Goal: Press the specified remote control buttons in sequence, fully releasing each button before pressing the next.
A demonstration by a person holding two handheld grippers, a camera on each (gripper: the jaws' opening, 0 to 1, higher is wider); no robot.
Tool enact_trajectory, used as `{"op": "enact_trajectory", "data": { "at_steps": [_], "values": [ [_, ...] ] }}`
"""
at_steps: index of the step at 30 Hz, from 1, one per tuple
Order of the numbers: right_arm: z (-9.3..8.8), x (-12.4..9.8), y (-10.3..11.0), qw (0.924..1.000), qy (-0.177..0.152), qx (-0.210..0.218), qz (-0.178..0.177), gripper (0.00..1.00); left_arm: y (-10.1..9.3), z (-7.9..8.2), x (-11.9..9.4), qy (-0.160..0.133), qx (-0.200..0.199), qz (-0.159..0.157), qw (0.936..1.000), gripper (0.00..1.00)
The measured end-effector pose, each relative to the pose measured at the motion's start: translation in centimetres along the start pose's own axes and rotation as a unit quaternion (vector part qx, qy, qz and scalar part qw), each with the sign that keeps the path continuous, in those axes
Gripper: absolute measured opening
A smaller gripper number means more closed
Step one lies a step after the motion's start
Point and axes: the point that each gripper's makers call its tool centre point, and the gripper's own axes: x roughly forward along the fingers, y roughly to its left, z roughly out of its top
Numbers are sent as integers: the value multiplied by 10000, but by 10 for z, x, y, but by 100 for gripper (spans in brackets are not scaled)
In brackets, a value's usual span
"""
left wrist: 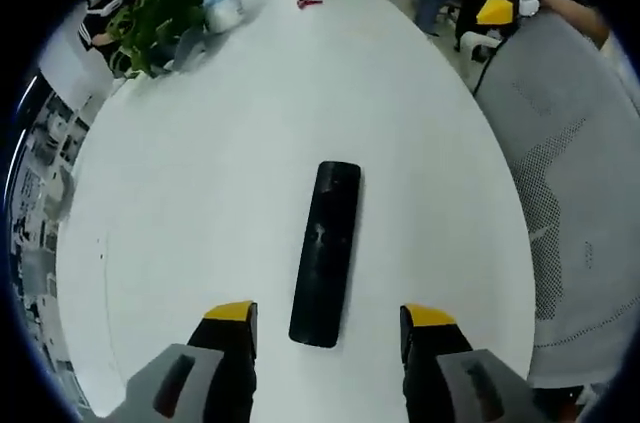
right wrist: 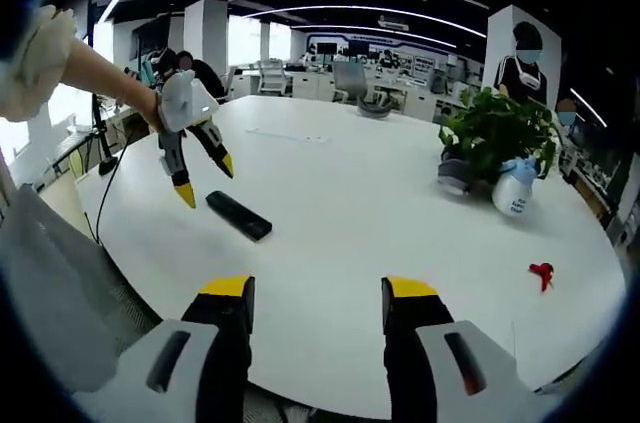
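Black and slim, the remote control (left wrist: 326, 253) lies flat on the white surface (left wrist: 200, 173), lengthwise ahead of the left gripper (left wrist: 328, 328) and roughly in line with the gap between its yellow-tipped fingers (left wrist: 231, 314). Those fingers are spread wide and hold nothing; they hang above and just short of the remote's near end, not touching it. In the right gripper view the same remote (right wrist: 238, 215) sits near the surface's edge, with the left gripper (right wrist: 204, 176) poised over it, tips pointing down.

The right gripper (right wrist: 315, 293) is well apart from the remote, its fingers (right wrist: 228, 289) likewise parted and empty, looking across the surface from a distance.

Nothing is pressing a button at this moment, and the buttons themselves are too dark to make out. My judgement is that either the sequence has not started or a press has been fully released; which of these, the pictures do not settle. The pressing, at least in part, looks left to do.

Farther out stand a potted plant (right wrist: 495, 133), a pale spray bottle (right wrist: 514, 190) beside it, and a small red object (right wrist: 542, 272). A grey mesh chair (left wrist: 575, 203) sits at the surface's edge.
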Motion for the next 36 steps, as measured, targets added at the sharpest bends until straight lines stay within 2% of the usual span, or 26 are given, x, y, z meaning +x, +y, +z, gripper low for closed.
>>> {"op": "enact_trajectory", "data": {
  "at_steps": [8,13,18,22,29,36],
  "values": [
    [-2,0,-2,9999,41,94,-20,51,11,-1,9,149,163,30,9998,51],
    [-4,-1,-2,9999,59,146,-11,51,15,3,13,134,227,0,9997,48],
    [-6,0,-1,9998,118,133,9,51,13,1,22,229,335,-126,9991,47],
    [-7,1,-3,9998,128,182,-11,50,14,0,26,294,428,-133,9986,42],
    [-8,1,-1,9996,158,217,29,50,16,-4,29,351,487,-102,9981,42],
    [-9,1,-2,9995,194,230,34,49,15,0,32,315,496,-208,9981,41]
  ]
}}
